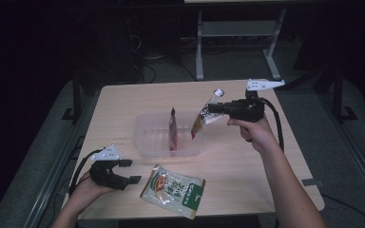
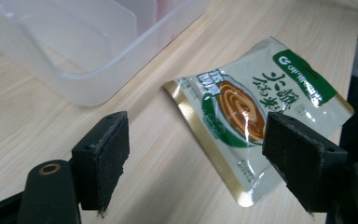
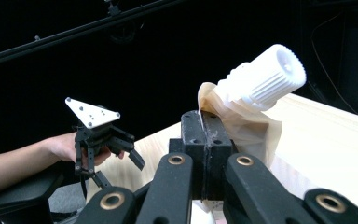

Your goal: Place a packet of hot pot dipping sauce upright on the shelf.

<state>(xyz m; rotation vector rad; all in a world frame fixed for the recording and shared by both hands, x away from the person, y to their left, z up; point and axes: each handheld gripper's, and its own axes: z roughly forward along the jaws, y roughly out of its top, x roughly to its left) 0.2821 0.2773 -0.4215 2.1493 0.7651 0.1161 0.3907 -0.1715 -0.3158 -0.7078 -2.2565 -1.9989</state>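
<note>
Jaws of the right gripper [image 1: 212, 109] are clamped on a white-capped spout pouch [image 1: 204, 116] above the clear plastic tub [image 1: 145, 137], while the left gripper [image 1: 129, 171] is held apart near the flat green-labelled sachet [image 1: 173, 190].

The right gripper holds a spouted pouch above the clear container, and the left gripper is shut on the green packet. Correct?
Not quite. In the left gripper view the left gripper is open, with the green packet lying flat on the table, ungripped. The rest stands.
</note>
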